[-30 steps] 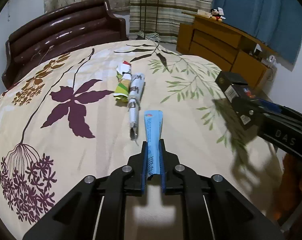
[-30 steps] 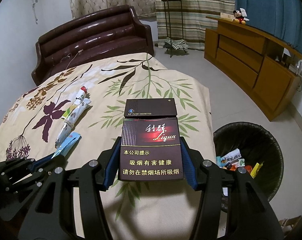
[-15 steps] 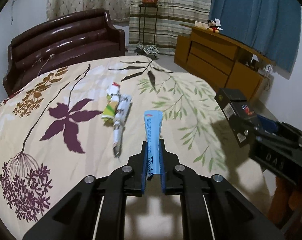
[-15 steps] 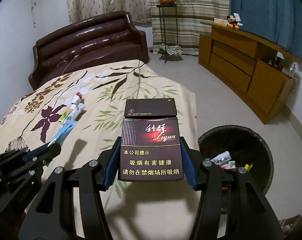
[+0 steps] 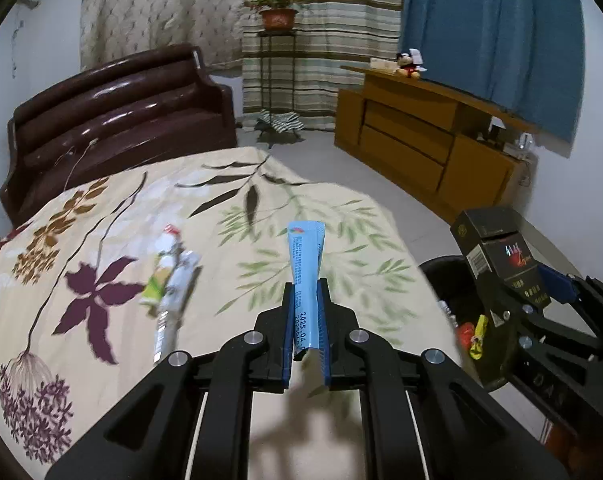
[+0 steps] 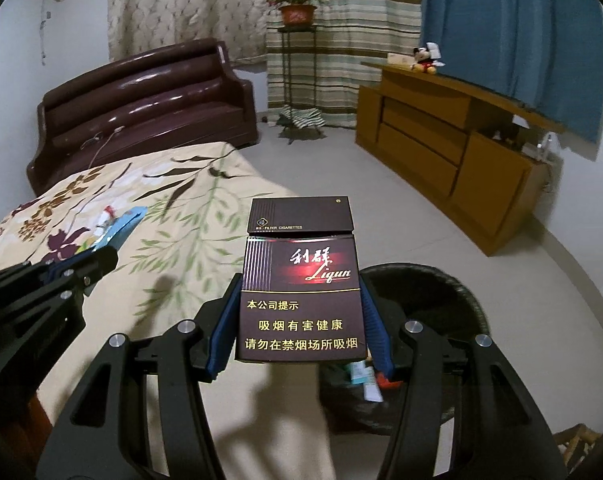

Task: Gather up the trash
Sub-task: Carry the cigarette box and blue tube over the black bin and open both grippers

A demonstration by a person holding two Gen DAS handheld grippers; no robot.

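My left gripper point(image 5: 306, 292) is shut on a thin blue sachet point(image 5: 304, 264) that sticks out past its pads, above the floral bedspread point(image 5: 121, 240). My right gripper point(image 6: 301, 304) is shut on a dark cigarette pack point(image 6: 301, 292) with its lid flipped up, held over the bed's edge beside a black bin point(image 6: 433, 304) with wrappers inside. In the left wrist view the pack point(image 5: 497, 256) and right gripper point(image 5: 541, 292) show at the right, over the bin point(image 5: 445, 280). Two crumpled wrappers point(image 5: 173, 280) lie on the bedspread left of the sachet. In the right wrist view the left gripper point(image 6: 113, 240) holds the sachet point(image 6: 121, 224) at the left.
A dark brown sofa point(image 5: 113, 112) stands beyond the bed. A wooden sideboard point(image 5: 429, 140) lines the right wall, with a plush toy point(image 5: 407, 65) on top. A plant stand point(image 5: 277, 60) stands by the striped curtains. Pale tiled floor point(image 6: 381, 184) lies between bed and sideboard.
Both grippers have moved right and slightly up, away from the wrappers and toward the bin. The bin now sits closer under the right gripper. Each keeps its item.
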